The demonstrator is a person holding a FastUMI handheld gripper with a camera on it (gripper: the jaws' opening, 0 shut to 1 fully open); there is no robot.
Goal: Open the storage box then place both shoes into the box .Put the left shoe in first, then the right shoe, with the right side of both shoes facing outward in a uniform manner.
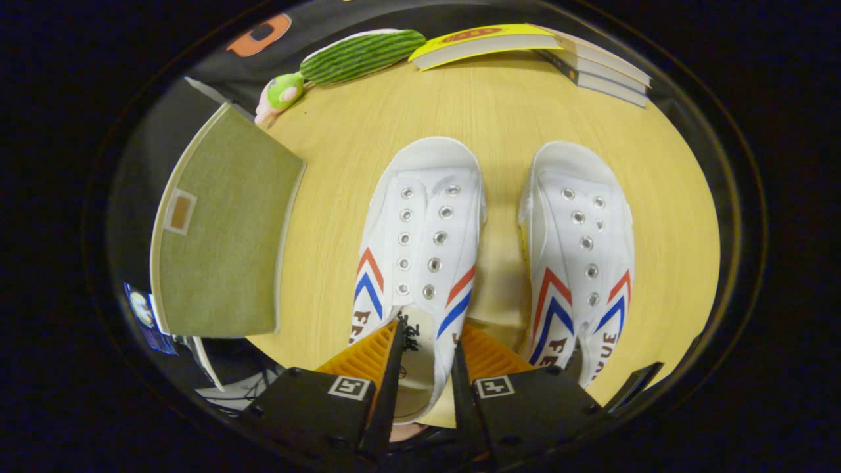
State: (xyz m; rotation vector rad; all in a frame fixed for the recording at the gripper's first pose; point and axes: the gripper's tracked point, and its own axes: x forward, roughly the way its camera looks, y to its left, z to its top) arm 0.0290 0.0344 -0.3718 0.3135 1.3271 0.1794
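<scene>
Two white canvas shoes with red and blue chevrons stand side by side on the wooden table, toes pointing away from me. My gripper is at the heel end of the left-hand shoe. Its fingers stand a narrow gap apart over the shoe's mouth, with the insole showing between them and the shoe's side walls lying outside them. I cannot tell whether they touch the shoe. The right-hand shoe sits just to the right of the fingers. To the left of the shoes stands the olive fabric storage box, lid down.
Beyond the shoes, at the table's far edge, lie a green striped plush toy, a yellow-covered book and a stack of grey books. Bare wood lies between the box and the left-hand shoe.
</scene>
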